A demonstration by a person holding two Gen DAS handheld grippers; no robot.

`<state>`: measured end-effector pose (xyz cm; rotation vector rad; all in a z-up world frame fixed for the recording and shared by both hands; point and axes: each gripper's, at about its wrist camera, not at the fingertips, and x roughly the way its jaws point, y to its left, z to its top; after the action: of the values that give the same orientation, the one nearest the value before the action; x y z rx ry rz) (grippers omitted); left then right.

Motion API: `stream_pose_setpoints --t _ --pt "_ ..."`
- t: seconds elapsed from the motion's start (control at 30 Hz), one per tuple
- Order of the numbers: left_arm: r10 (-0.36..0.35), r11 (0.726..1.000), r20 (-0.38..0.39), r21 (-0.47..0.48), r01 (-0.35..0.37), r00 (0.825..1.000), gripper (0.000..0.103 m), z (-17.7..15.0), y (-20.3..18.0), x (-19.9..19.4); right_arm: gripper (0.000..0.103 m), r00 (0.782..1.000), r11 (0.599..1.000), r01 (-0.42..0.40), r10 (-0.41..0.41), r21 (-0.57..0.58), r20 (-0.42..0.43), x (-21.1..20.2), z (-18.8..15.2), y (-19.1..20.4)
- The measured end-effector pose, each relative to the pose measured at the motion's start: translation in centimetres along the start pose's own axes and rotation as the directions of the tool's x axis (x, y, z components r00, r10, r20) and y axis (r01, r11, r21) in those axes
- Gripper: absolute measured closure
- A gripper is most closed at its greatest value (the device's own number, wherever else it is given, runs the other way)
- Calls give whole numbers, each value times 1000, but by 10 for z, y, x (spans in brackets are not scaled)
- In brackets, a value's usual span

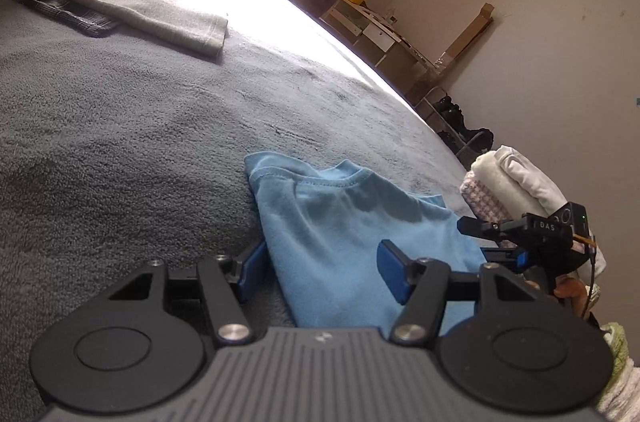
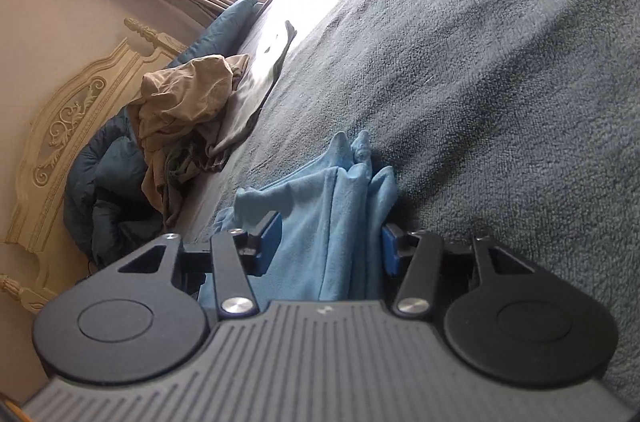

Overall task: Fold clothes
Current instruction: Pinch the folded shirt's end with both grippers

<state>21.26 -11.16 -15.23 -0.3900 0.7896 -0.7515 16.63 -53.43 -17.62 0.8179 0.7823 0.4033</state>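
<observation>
Blue T-shirt (image 1: 340, 222) lay partly folded on the bed (image 1: 120, 142); a far heap (image 2: 184, 102) waited unfolded. Left claw (image 1: 326, 272) and right claw (image 2: 330, 246) were both spread around its cloth.

"DAS" in pale letters on the right tongs (image 1: 476, 227), black housing.

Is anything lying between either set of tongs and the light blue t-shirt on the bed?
Nothing visible. The blue t-shirt already lies between the open pads of the left tongs, and its bunched folds sit between the pads of the right tongs. The gray blanket around it is bare.
</observation>
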Motion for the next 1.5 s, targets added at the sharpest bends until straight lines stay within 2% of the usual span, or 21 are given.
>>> stream_pose_setpoints --t 0.17,0.3,0.37,0.43,0.5,0.57,0.67,0.87,1.17,1.33,1.5 --pt "-21 999 -6 35 21 1000 44 5 -4 14 60 998 999 -40 40 -19 -40 22 14 2" --pt "-18 999 -9 46 18 1000 54 8 -8 22 75 999 998 -26 23 -49 -49 31 18 6" --pt "-5 999 -10 35 5 1000 69 9 -8 24 86 999 998 -8 5 -69 -48 34 19 8" --pt "19 1000 -10 15 -19 1000 82 12 -7 25 89 999 995 15 -18 -97 -28 31 17 14" --pt "51 998 -3 19 -51 999 89 14 -12 23 90 999 988 47 -48 -144 -5 27 15 24" --pt "91 994 20 66 -92 996 96 15 -25 19 91 997 976 78 -74 -205 25 20 12 41" --pt "152 977 64 143 -160 986 97 16 -55 6 92 991 948 126 -109 -292 73 9 7 66" --pt "209 932 198 258 -256 958 98 14 -122 -44 92 970 891 214 -145 -400 195 -32 -15 116" --pt "258 880 287 324 -347 923 98 -6 -197 -94 92 925 843 295 -136 -449 354 -93 -60 170" --pt "257 862 325 349 -368 910 98 -17 -227 -117 92 904 833 317 -121 -454 410 -120 -81 186" --pt "260 854 353 350 -385 899 98 -25 -246 -135 92 896 838 308 -96 -449 434 -141 -91 195"
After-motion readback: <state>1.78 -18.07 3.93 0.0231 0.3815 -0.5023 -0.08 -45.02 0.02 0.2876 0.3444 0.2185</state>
